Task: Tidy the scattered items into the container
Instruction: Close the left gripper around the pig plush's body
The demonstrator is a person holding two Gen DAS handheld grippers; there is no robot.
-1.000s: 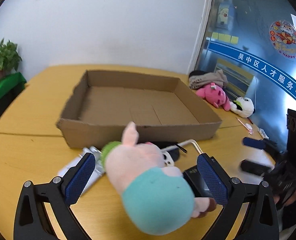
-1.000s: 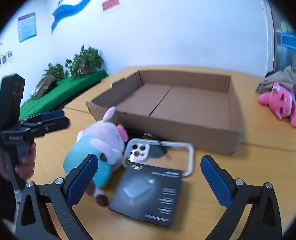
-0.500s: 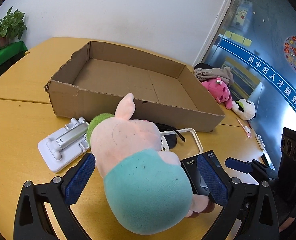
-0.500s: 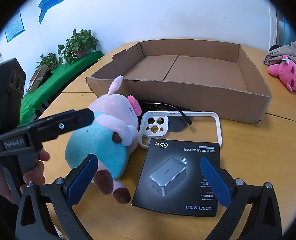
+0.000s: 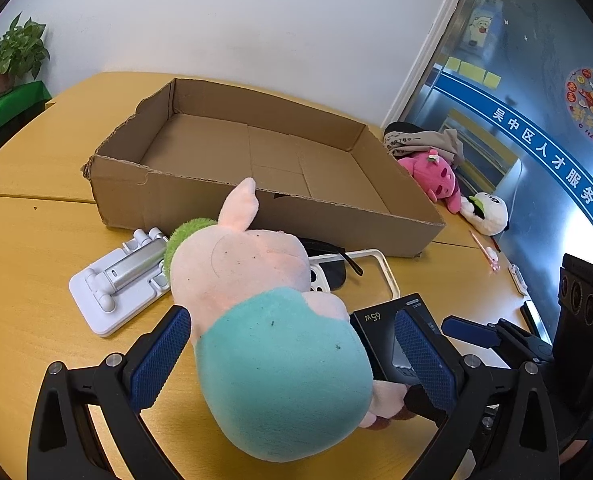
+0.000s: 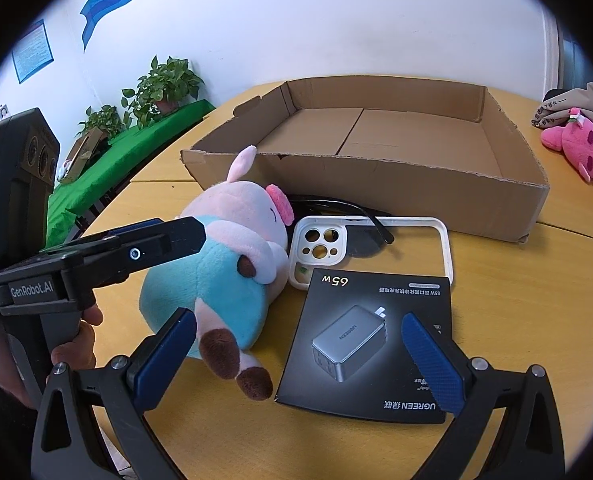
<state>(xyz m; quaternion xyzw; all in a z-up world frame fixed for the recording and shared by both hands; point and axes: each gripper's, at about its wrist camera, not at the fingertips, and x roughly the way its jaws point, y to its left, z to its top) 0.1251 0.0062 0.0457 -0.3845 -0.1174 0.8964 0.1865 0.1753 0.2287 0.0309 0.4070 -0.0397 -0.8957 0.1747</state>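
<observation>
Bench (image 5: pixel 36 320): yellow wood, carrying everything listed here.

Cardboard box (image 5: pixel 256 200): the container, open-topped and shallow, sitting at the far side of the clutter with nothing inside it.

Plush pig (image 5: pixel 264 320): pink head, teal body, lying on its side in front of the box. My left claw (image 5: pixel 292 356) is straddling it with both blue pads spread wide; the left pad is clear of the plush, and I cannot tell whether the right pad is touching it.

Charger box (image 6: pixel 368 340): black, flat, marked 65W, lying just right of the pig. My right claw (image 6: pixel 300 360) is hovering low over it, pads wide apart, gripping nothing.

Phone case (image 6: pixel 372 248): white, lying between the charger box and the cardboard box, its corner tucked under the charger box.

Sunglasses (image 6: pixel 348 216): dark, partly under the phone case.

Phone stand (image 5: pixel 120 280): white and silver, lying left of the pig.

Pink plush (image 6: pixel 584 152): resting well off to the right, beyond the box.
</observation>
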